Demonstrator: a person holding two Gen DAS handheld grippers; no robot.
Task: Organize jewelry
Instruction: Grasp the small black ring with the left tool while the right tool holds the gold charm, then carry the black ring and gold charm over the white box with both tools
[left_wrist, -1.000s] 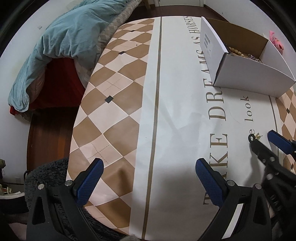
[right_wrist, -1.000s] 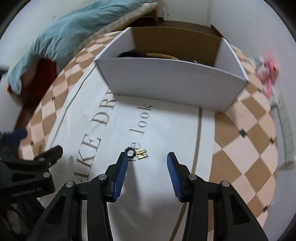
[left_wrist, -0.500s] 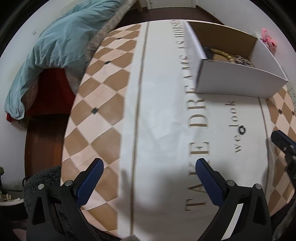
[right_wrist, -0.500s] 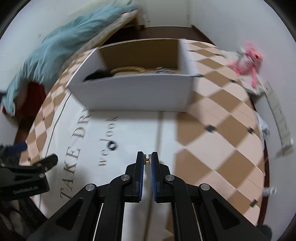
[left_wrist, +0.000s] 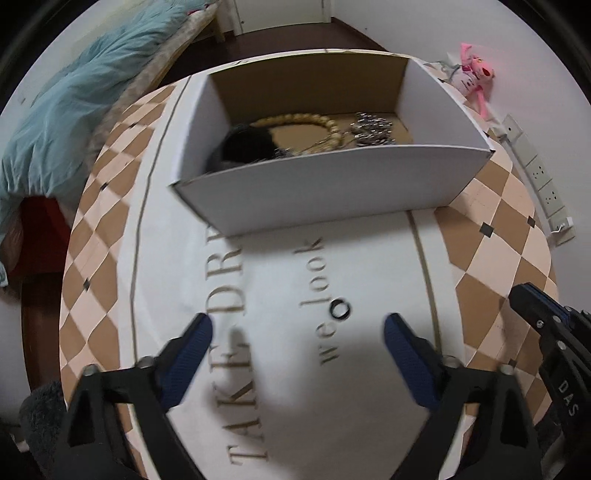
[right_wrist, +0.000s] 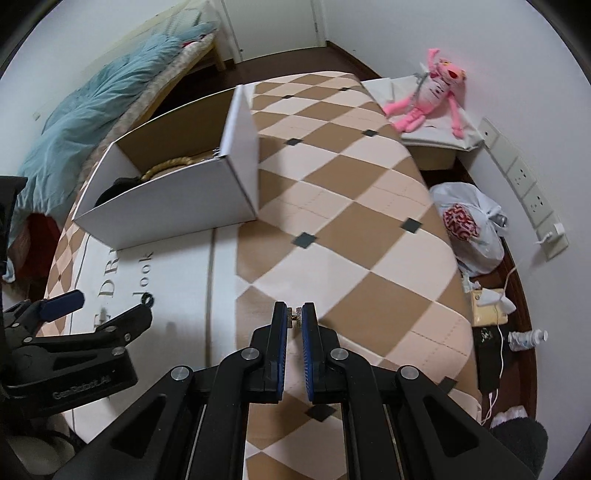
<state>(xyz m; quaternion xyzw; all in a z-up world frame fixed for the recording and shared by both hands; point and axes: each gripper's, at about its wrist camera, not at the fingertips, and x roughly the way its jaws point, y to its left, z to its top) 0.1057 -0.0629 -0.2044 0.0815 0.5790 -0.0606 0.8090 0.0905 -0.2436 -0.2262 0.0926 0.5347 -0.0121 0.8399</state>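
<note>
Tongs (right_wrist: 294, 316) pinch gold earring (right_wrist: 294, 315) well clear of box (right_wrist: 177, 192) wall.

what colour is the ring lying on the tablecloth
Black ring, clearest in the left wrist view.

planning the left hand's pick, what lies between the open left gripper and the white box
In the left wrist view, only a small black ring lies on the printed cloth between the left gripper and the white box.
</note>
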